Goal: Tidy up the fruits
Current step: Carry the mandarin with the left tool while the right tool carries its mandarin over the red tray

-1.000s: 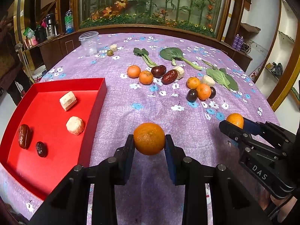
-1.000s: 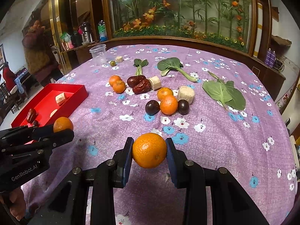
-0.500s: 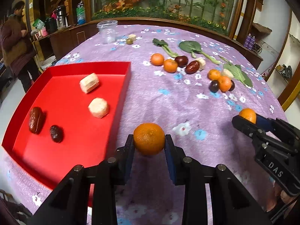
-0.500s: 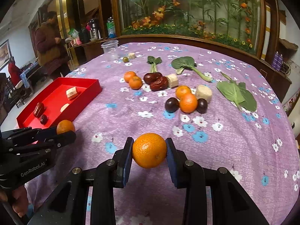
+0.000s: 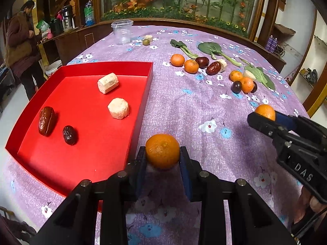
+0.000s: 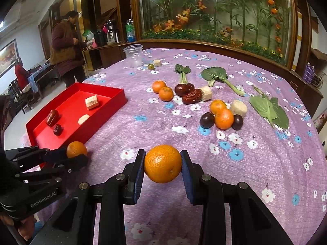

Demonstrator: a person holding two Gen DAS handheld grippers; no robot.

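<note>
- While clamped between the closed jaws of the left gripper, carried orange now hangs just beside the near right wall of the red tray, where a second ago open purple cloth lay beneath it and the tray sat off to the left.
- Clamped likewise in the right gripper, second orange trails behind over the tabletop, well short of the tray, though closer to it than a second ago.
- Unchanged on both sides: jaws shut on fruit throughout, no loosening.
- Judged from that: transport nearly done for the left orange, not yet over the tray floor; release likely next once past the wall.
- Already in the tray: two pale cylindrical pieces, a red date and a smaller dark fruit.
- Waiting farther back on the cloth: two clusters of oranges, dates and dark round fruit among leafy greens, plus a clear plastic cup.
- Cut off: near left corner of the tray behind the gripper body; most of the holding hands outside both views.
- Hard to make out: whether the left orange clears the tray wall in height; nature of the small greenish fruit beside the cup.
</note>
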